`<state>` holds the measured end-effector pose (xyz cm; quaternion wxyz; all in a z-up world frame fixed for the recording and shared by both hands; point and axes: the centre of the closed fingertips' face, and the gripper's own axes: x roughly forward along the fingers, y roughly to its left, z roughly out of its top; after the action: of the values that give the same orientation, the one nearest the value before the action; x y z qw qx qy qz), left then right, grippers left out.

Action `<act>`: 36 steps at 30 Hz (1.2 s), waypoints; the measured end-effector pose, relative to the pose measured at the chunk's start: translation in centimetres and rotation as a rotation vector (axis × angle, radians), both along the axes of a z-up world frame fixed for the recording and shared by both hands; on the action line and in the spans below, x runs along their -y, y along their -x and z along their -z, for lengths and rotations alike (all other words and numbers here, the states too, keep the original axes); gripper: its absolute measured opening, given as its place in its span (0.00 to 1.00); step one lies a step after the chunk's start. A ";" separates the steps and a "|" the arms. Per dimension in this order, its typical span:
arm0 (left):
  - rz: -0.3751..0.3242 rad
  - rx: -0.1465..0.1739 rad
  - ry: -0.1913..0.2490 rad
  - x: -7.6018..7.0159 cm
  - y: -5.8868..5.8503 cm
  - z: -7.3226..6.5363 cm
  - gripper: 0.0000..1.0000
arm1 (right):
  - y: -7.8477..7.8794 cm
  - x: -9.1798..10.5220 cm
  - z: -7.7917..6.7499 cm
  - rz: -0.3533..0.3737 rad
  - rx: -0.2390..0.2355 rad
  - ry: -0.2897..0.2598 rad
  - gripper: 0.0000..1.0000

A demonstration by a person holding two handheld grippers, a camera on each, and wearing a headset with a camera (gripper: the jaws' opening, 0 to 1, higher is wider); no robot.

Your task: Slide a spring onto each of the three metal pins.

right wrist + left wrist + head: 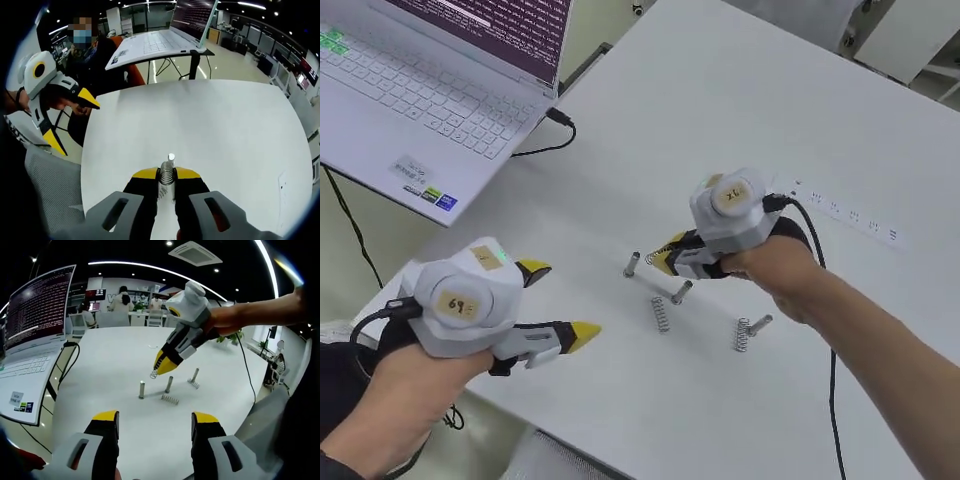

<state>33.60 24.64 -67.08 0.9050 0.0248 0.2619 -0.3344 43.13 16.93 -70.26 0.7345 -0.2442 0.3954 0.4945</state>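
Yellow-tipped R gripper, in a person's hand, clamped on a small steel spring, low over the white table. In the right gripper view, coil upright between the shut tips, w/ the rounded top of the left pin just beyond it; touching or apart, can't tell. In the left gripper view, same spring poking from the tips, hanging between the left pin and the middle pin, above their tops.

Just beside the middle pin, on the near side: loose spring lying flat on the table. Further right, well apart from the held coil: third pin w/ a fitted spring round its foot. Left and middle pins bare.

L gripper, jaws spread wide w/ nothing between them, held at the table's near edge, well apart from the pins.

Beyond, far left corner: open laptop, black cable plugged into its side. Along the right edge: white power strip.
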 end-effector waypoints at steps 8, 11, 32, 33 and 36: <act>0.008 -0.008 0.001 0.3 0.0 0.0 0.53 | -1.0 -0.6 1.0 0.014 -0.005 0.005 0.09; 0.009 -0.010 0.001 0.2 0.0 0.1 0.53 | -1.1 -0.9 1.3 0.013 -0.010 0.003 0.09; 0.010 -0.026 0.002 0.3 0.2 0.8 0.53 | -1.6 -1.5 2.4 -0.004 -0.025 0.025 0.09; 0.011 -0.025 0.003 0.3 0.2 0.7 0.53 | -1.6 -1.6 2.4 -0.006 -0.025 0.026 0.09; 0.009 -0.027 0.003 0.3 0.2 0.8 0.53 | -1.6 -1.6 2.7 -0.011 -0.028 0.031 0.09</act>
<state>33.42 24.33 -67.86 0.8999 0.0201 0.2733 -0.3393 44.75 18.57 -72.97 0.7221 -0.2508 0.4119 0.4960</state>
